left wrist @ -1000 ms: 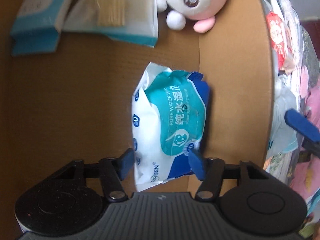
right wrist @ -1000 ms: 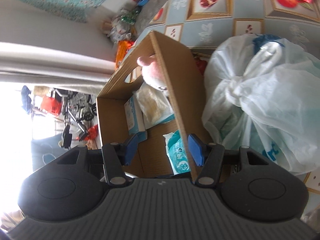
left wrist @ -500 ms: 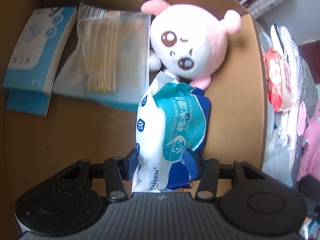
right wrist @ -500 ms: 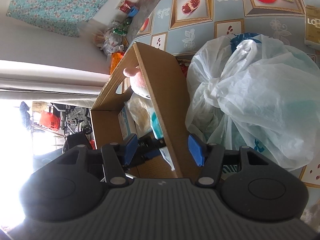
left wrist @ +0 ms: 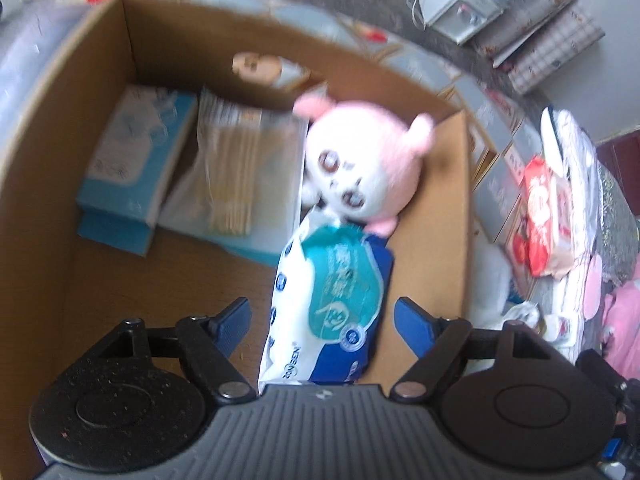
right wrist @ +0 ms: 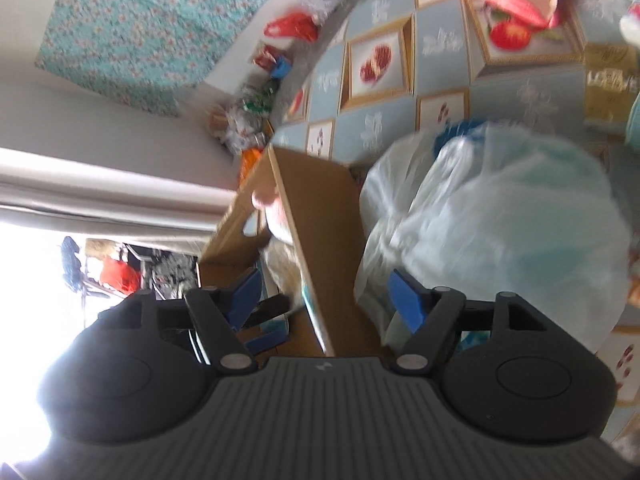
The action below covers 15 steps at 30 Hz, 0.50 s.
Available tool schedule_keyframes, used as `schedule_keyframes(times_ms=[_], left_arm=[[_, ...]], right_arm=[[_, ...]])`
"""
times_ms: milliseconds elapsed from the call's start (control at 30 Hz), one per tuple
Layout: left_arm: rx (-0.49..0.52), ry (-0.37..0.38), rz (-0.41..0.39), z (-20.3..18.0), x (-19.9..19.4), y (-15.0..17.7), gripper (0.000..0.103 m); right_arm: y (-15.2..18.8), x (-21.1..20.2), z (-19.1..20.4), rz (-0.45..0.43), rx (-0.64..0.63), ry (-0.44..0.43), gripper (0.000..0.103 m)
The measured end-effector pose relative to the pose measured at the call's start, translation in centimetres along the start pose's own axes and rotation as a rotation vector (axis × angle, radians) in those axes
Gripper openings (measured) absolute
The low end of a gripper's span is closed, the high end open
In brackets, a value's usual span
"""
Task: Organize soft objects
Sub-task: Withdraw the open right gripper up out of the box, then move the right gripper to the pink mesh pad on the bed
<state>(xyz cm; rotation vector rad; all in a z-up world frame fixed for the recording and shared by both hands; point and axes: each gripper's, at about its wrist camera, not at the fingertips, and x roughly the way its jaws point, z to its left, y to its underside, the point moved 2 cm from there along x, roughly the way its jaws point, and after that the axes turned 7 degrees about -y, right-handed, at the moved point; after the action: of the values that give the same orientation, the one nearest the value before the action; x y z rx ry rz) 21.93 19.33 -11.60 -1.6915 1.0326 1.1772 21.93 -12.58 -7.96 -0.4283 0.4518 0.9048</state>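
Note:
A white, teal and blue wet-wipes pack (left wrist: 332,300) lies in the cardboard box (left wrist: 432,240) by its right wall, its far end against a pink and white plush toy (left wrist: 360,168). My left gripper (left wrist: 322,316) hovers above the pack with its jaws opening. The pack shows between the blue pads (left wrist: 234,318), which stand clear of it. In the right wrist view, my right gripper (right wrist: 324,300) straddles the box's side wall (right wrist: 320,240). Its jaws are opening too and do not touch the cardboard. A knotted white plastic bag (right wrist: 500,220) sits just right of that wall.
A blue tissue box (left wrist: 136,160) and a clear packet of cotton swabs (left wrist: 240,168) fill the box's far left. Red snack packs (left wrist: 544,216) and pink fabric lie outside on the right. The box and bag rest on a cloth with fruit pictures (right wrist: 376,64).
The left gripper let go of the wipes pack, spread its jaws and rose; the pack stays by the plush. The right gripper's jaws widened around the box wall as it shifted sideways.

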Motion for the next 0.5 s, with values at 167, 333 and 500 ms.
schedule_keyframes(times_ms=[167,333,500], left_arm=[[0.038,-0.011,-0.108,-3.9,-3.2,-1.2,0.082],[0.085,0.041,-0.157,-10.7,-4.4,-1.8,0.083],[0.167,0.117,-0.168,-19.1,-3.6,-1.0,0.086]], right_arm=[[-2.5,-3.8,-1.9,-0.084,0.001,0.007,0.072],[-5.4,-8.7,-3.8,-0.164,-0.079,0.077,0.072],[-8.7,-13.4,-6.5,-0.215,-0.209,0.196,0.072]])
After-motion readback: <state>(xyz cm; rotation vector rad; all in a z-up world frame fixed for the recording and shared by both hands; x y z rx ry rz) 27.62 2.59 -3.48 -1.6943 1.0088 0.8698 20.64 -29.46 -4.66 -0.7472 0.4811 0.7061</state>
